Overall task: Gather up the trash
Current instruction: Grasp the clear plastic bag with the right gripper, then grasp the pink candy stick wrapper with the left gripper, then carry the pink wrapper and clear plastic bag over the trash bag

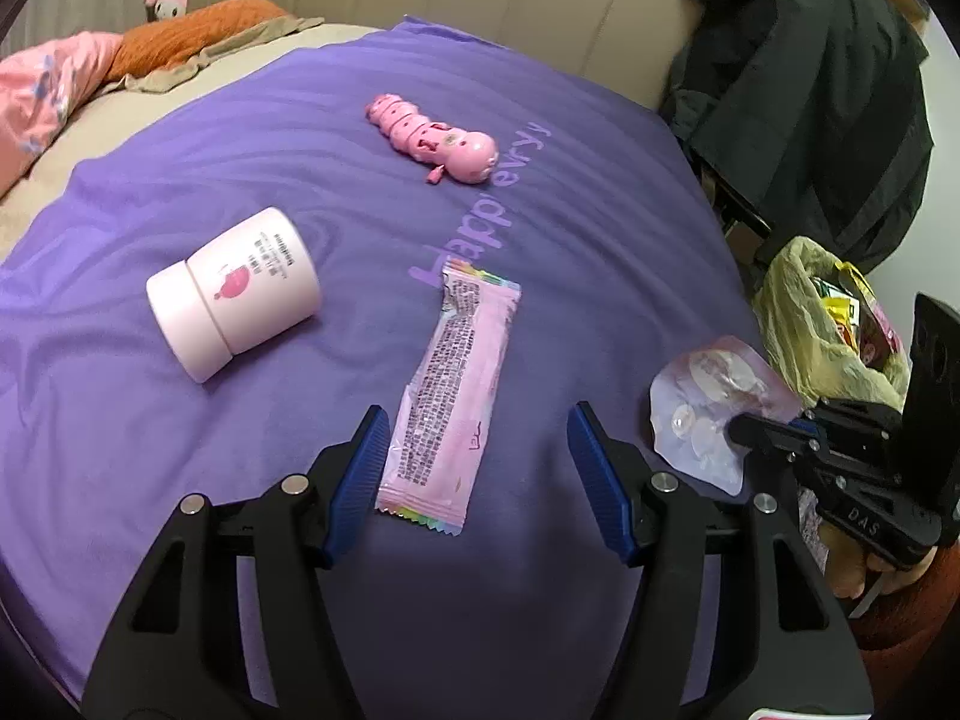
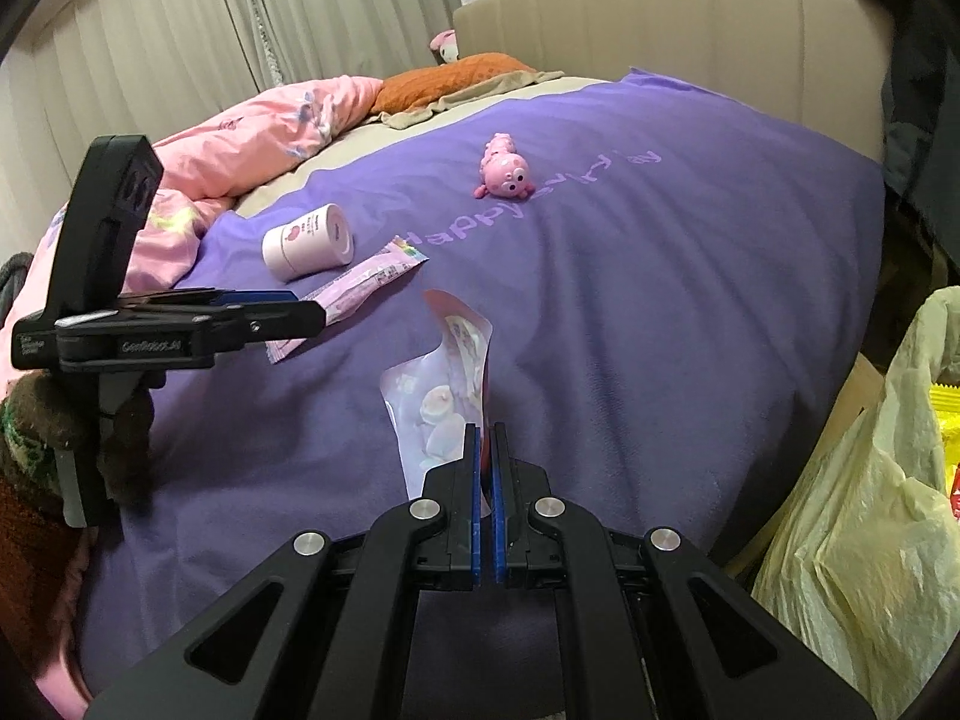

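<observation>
The left gripper (image 1: 477,462) hangs released just over the pink wrapper (image 1: 447,396), whose long axis runs straight ahead between its fingers, while the right gripper (image 2: 486,456) pinches the clear blister pack (image 2: 444,390).

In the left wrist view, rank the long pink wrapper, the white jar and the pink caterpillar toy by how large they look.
1. Long pink wrapper, though it lies nearest the camera.
2. White jar.
3. Pink caterpillar toy, which lies farthest from the camera, so its true size against the jar is unsure.
</observation>
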`<state>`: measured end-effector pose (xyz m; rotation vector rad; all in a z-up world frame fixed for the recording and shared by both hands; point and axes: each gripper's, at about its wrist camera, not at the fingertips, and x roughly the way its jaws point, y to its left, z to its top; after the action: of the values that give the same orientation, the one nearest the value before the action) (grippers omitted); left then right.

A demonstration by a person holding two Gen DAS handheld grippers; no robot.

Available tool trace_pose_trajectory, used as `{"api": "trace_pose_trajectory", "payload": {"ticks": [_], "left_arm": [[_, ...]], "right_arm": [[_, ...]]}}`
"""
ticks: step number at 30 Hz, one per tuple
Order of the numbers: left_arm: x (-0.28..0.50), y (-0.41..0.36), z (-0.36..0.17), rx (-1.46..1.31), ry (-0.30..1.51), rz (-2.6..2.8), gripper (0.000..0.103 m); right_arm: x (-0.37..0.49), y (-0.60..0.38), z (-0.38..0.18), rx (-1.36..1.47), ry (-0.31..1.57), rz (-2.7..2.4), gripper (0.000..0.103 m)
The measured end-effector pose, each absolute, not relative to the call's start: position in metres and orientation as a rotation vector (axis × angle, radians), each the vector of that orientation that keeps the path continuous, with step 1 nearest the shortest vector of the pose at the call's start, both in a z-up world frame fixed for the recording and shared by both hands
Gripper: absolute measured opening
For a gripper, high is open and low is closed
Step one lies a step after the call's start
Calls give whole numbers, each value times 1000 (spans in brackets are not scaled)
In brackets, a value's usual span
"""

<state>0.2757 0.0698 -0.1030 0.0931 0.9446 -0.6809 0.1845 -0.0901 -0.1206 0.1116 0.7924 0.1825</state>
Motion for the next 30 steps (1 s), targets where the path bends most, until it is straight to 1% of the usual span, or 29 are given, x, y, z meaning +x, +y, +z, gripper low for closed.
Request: {"api": "trace_pose_trajectory", "payload": {"ticks": [6, 7, 9, 10, 11, 12, 14, 15, 16, 20, 23, 30], "left_arm": [[281, 71, -113, 110, 971, -593, 58], [281, 71, -113, 109, 965, -585, 54], [280, 73, -113, 120, 959, -549, 43], [280, 74, -113, 119, 957, -543, 33], [280, 75, -114, 111, 956, -549, 28], [280, 76, -114, 105, 954, -555, 26], [277, 77, -113, 105, 942, -550, 12], [274, 77, -111, 104, 931, -545, 10], [272, 78, -109, 99, 925, -539, 5], [248, 77, -86, 61, 879, -526, 4], [223, 65, -50, 72, 797, -542, 4], [177, 22, 26, 71, 630, -562, 4]], "right_arm": [[182, -95, -118, 126, 781, 165, 5], [181, -95, -118, 127, 781, 164, 5], [179, -95, -118, 132, 780, 162, 5], [178, -95, -118, 136, 779, 162, 5], [177, -96, -118, 138, 779, 162, 5], [177, -97, -118, 142, 778, 162, 5], [175, -98, -116, 154, 774, 165, 5], [174, -99, -115, 157, 770, 167, 5], [172, -100, -112, 159, 764, 170, 5], [160, -112, -87, 171, 693, 184, 5], [151, -127, -64, 195, 645, 207, 5], [116, -167, -3, 108, 511, 198, 5]]}}
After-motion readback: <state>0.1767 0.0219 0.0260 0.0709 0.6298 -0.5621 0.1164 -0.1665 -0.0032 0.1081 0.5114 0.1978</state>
